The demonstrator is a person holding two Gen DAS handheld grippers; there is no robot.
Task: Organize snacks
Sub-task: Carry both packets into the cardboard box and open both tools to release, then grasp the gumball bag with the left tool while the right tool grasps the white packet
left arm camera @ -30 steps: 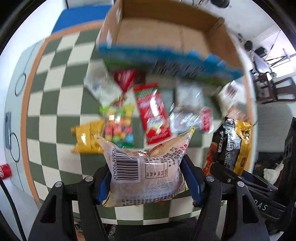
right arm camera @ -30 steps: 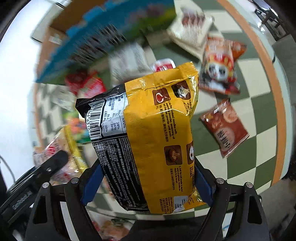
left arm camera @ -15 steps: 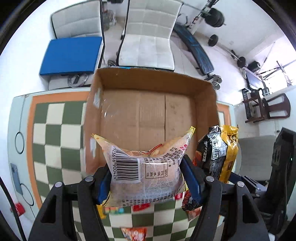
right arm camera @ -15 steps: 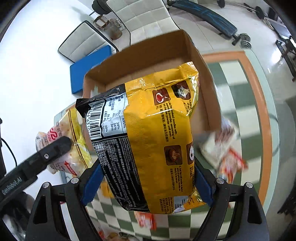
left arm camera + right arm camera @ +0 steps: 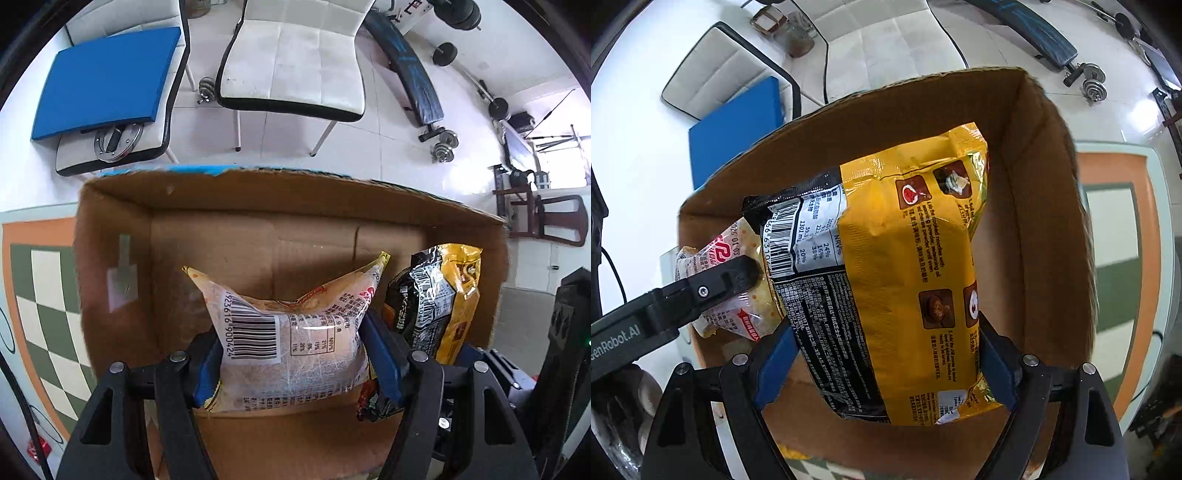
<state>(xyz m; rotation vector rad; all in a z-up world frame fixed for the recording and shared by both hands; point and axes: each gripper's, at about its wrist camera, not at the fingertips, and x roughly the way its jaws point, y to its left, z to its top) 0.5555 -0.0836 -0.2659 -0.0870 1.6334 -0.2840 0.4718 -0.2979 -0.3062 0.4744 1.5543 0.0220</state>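
Observation:
My left gripper [image 5: 293, 354] is shut on a clear cracker packet [image 5: 291, 343] with a barcode, hanging over the open cardboard box [image 5: 114, 236]. Its blue pads [image 5: 382, 354] squeeze the packet's sides. My right gripper [image 5: 886, 363] is shut on a yellow-and-black noodle packet [image 5: 897, 280], also above the box [image 5: 1045, 206]. In the left wrist view the noodle packet [image 5: 443, 295] hangs just to the right of the cracker packet. In the right wrist view the cracker packet [image 5: 720, 254] and a left finger [image 5: 713, 284] show at the left. The box floor under both looks bare.
The box stands at the far edge of a green-and-white checked table [image 5: 40, 306] with an orange border [image 5: 1108, 170]. Beyond it are two white chairs [image 5: 295, 62], one with a blue pad [image 5: 107, 77], and a weight bench with dumbbells [image 5: 443, 144].
Both grippers have travelled from above the scattered snacks on the table to over the open box, each still holding its packet. The box now fills both views.

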